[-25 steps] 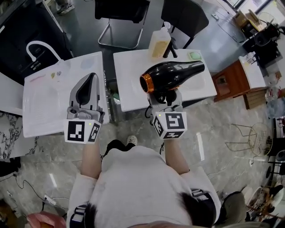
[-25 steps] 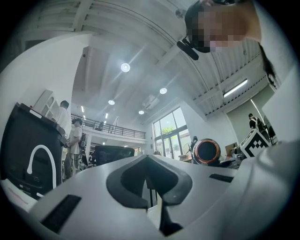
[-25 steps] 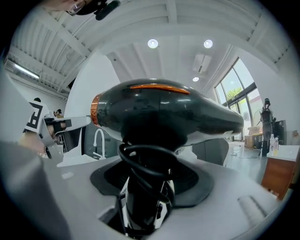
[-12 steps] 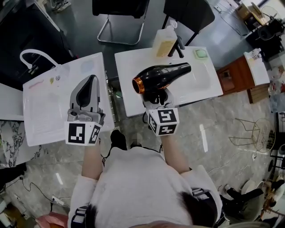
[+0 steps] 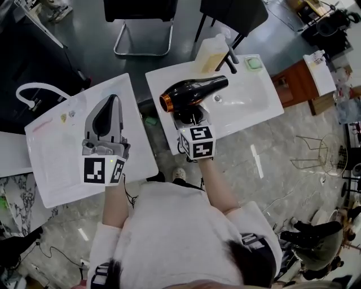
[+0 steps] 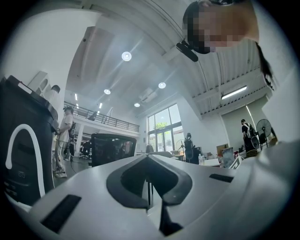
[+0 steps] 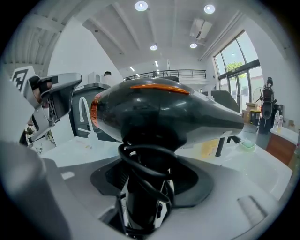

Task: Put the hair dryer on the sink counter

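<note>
A black hair dryer [image 5: 192, 92] with an orange ring at its rear is held by its handle, the cord coiled round it, in my right gripper [image 5: 189, 117]. It hangs over the left part of the white sink counter [image 5: 254, 113], nozzle toward the basin. In the right gripper view the hair dryer [image 7: 164, 112] fills the middle, its handle clamped between the jaws of my right gripper [image 7: 143, 201]. My left gripper [image 5: 112, 100] hovers over the other white counter [image 5: 56, 152], jaws together and holding nothing. The left gripper view shows the left gripper [image 6: 149, 157] pointing level across the room.
A yellow soap bottle [image 5: 211, 53], a black faucet [image 5: 230, 56] and a green soap dish [image 5: 254, 65] stand at the sink counter's far edge. A white faucet [image 5: 28, 93] rises behind the left counter. Two chairs [image 5: 138, 17] stand beyond, and a wooden cabinet [image 5: 296, 84] at the right.
My right gripper has carried the hair dryer lower and leftward in the picture, now over the sink counter's left part. The left gripper has shifted a little, still over the left counter.
</note>
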Tool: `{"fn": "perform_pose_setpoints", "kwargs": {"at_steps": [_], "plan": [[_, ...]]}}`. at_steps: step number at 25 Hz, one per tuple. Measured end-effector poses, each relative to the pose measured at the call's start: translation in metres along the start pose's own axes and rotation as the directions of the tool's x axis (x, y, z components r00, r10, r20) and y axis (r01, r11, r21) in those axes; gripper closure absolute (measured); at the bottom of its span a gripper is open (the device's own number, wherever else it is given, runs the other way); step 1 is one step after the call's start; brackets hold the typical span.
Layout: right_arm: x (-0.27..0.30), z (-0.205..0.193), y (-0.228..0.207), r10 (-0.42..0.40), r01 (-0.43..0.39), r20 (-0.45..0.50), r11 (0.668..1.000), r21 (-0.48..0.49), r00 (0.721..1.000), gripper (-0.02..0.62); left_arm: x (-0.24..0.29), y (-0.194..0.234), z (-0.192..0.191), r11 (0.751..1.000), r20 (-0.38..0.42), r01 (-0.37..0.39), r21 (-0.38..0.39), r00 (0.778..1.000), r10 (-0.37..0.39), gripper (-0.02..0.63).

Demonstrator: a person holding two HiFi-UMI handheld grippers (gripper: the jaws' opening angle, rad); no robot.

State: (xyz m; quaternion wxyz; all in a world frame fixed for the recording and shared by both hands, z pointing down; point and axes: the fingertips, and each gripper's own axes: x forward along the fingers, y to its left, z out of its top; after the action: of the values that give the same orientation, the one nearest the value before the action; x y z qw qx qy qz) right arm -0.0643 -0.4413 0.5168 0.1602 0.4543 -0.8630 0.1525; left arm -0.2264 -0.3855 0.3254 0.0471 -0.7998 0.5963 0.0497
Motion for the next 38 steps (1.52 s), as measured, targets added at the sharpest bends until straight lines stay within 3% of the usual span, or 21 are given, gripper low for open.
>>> {"fn": "perform_pose_setpoints", "kwargs": {"at_steps": [8, 20, 38], "plan": [[0.057, -0.025, 0.003, -0.045, 0.048, -0.134, 0.999, 0.020, 0.990, 0.324, 0.013, 0.043, -0.013, 0.999, -0.017, 0.036, -0.027, 0.999, -0.037, 0.604], [0.112, -0.059, -0.007, -0.090, 0.098, -0.286, 0.995, 0.012, 0.954, 0.325, 0.022, 0.075, -0.041, 0.996, -0.058, 0.058, -0.068, 0.996, -0.062, 0.604], [0.151, -0.083, -0.023, -0.122, 0.142, -0.408, 0.990, 0.019, 0.905, 0.325, 0.014, 0.098, -0.053, 0.997, -0.093, 0.030, -0.074, 0.995, -0.037, 0.604]]}}
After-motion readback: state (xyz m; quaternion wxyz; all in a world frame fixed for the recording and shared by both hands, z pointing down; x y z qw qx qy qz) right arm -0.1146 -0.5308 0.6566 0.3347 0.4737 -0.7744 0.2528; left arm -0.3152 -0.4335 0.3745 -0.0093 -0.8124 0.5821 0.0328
